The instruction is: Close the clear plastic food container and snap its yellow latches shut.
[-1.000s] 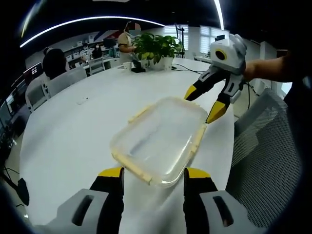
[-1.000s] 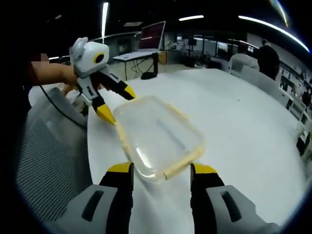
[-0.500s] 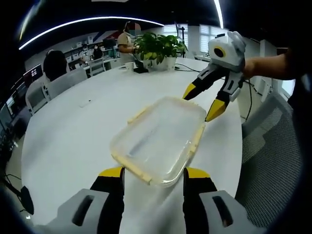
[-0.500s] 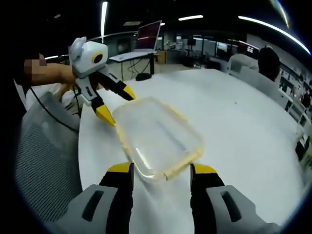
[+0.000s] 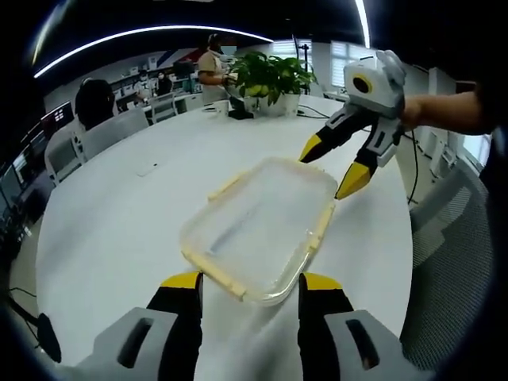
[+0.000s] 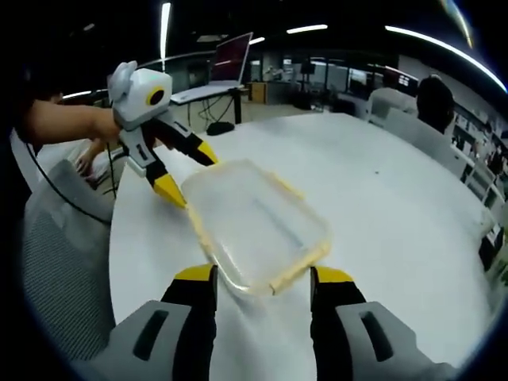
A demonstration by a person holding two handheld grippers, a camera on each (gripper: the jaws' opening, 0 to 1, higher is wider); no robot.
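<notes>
Open-plan office, white meeting table [image 5: 119,214], mesh chairs [image 5: 448,270], monitors [image 6: 235,57], potted plant [image 5: 266,75]

Bright, even light from ceiling strips [image 5: 143,33] (bent into arcs by the fisheye) glares softly off the white table [image 5: 119,214]; edges curve, centre sharp.

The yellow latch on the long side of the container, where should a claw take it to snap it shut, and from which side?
Probably at the latch's middle, coming from outside the container's long edge. The strip runs flat along the lid rim, so a centred push should seat it evenly. The right claw hangs open at the corner just beyond it; the left claw is open at the opposite short end.
</notes>
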